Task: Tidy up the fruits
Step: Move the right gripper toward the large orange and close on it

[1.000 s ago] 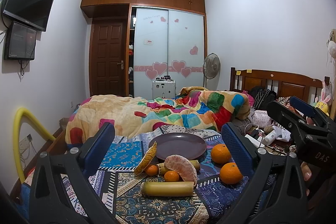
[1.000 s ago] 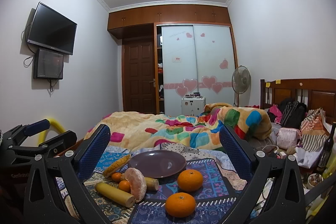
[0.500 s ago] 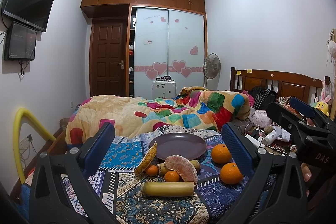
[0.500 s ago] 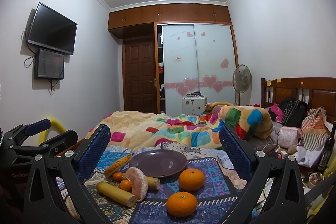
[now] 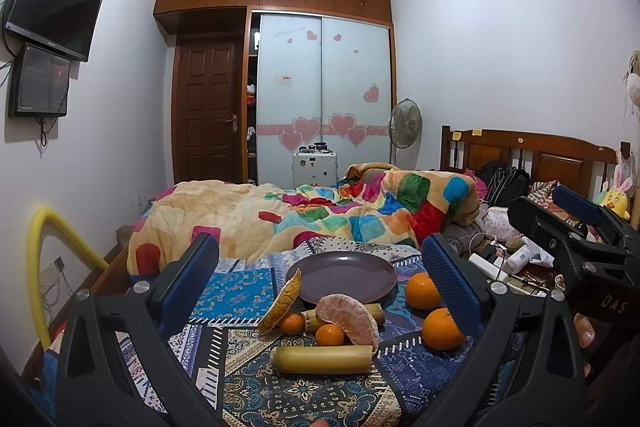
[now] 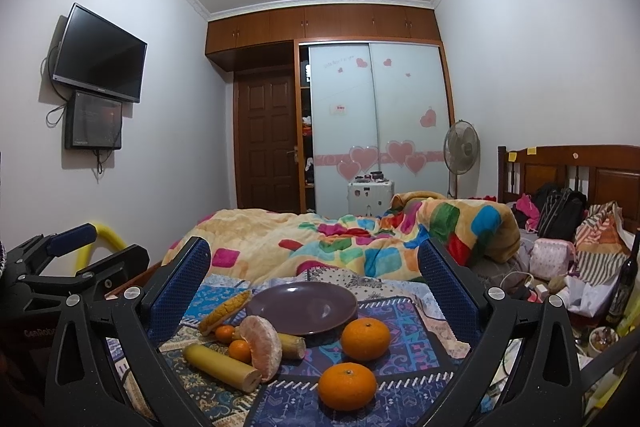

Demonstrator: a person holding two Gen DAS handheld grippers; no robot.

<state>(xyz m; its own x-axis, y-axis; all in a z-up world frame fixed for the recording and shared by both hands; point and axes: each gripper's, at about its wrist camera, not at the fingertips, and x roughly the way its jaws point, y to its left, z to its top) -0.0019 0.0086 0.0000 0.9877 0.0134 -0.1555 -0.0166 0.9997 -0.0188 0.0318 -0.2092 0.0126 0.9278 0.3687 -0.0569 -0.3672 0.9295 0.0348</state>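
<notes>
round glossy plate [image 5: 346, 277], dimpled oranges [image 6: 347, 385]

The letters "DAS" are read in pale print on the black body of the right tool [image 5: 576, 223], seen at the right edge of the left wrist view. "GenRobo", cut off by the frame edge, is read on the black body of the left tool [image 6: 72, 239] in the right wrist view. Writing on the wardrobe door [image 6: 340, 61] is too small to be read.
</notes>
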